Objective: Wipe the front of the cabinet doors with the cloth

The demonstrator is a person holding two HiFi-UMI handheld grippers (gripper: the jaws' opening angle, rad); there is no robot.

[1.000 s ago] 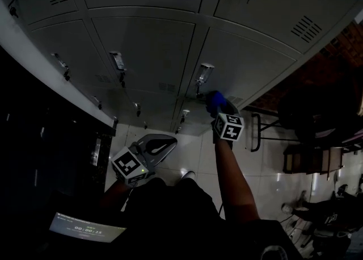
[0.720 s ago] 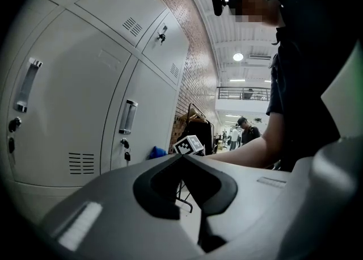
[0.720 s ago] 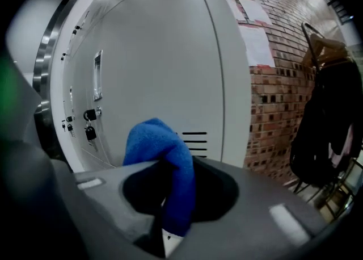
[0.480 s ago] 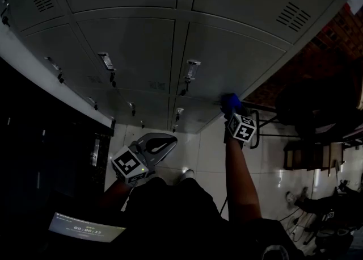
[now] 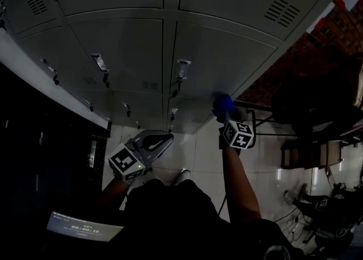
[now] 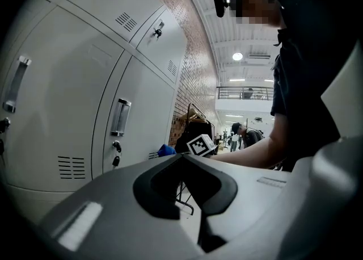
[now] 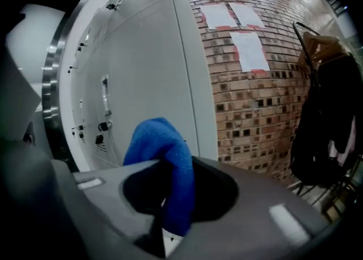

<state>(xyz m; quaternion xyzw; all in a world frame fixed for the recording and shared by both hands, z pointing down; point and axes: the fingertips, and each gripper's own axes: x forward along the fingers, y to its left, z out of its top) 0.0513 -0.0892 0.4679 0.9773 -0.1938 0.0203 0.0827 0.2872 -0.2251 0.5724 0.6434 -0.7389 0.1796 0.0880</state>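
A blue cloth (image 5: 223, 105) (image 7: 163, 154) is pinched in my right gripper (image 5: 223, 112) (image 7: 170, 168). It is pressed against the lower right corner of a grey locker door (image 5: 218, 54) (image 7: 142, 77), well to the right of that door's handle (image 5: 181, 69). My left gripper (image 5: 168, 138) (image 6: 182, 158) hangs lower and to the left, away from the lockers, jaws together and holding nothing. In the left gripper view the cloth (image 6: 165, 150) and the right gripper's marker cube (image 6: 201, 144) show against the door (image 6: 142, 105).
Rows of grey locker doors with handles, padlocks and vents fill the wall. A brick wall (image 7: 255, 83) with paper notices adjoins the lockers on the right. Dark coats hang on a rack (image 7: 329, 117). Chairs and a table (image 5: 309, 154) stand on the tiled floor at right.
The right gripper has slid the cloth rightward across the door, away from the handle toward the door's right edge. The left gripper has barely moved.
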